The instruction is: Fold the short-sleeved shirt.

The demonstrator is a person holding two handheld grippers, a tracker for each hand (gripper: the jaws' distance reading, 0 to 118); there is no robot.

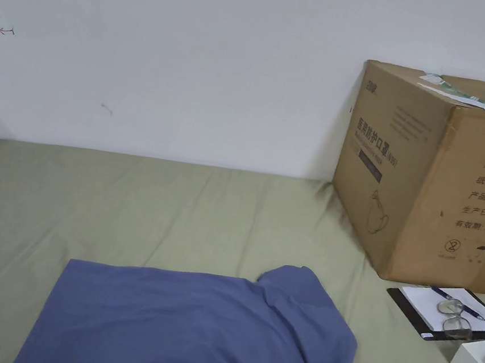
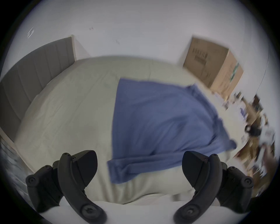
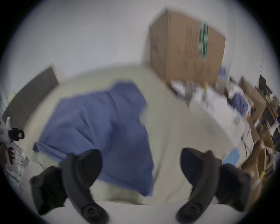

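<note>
1. Hovering at the near edge of the bed (image 1: 146,198), we hold our left gripper (image 2: 139,165) wide open and empty; the blue shirt (image 2: 159,121) lies ahead and slightly right, its near-left sleeve closest.
2. Our right gripper (image 3: 140,165) gapes, gripping nothing; the shirt's near-right corner lies just ahead, slightly left.
3. Far right, the cardboard box (image 1: 438,175) stands taped shut, contents unseen.

Left tool (image 2: 139,168) jaws apart, blue shirt (image 2: 159,121) seemingly flat on bed (image 2: 68,113)
</note>
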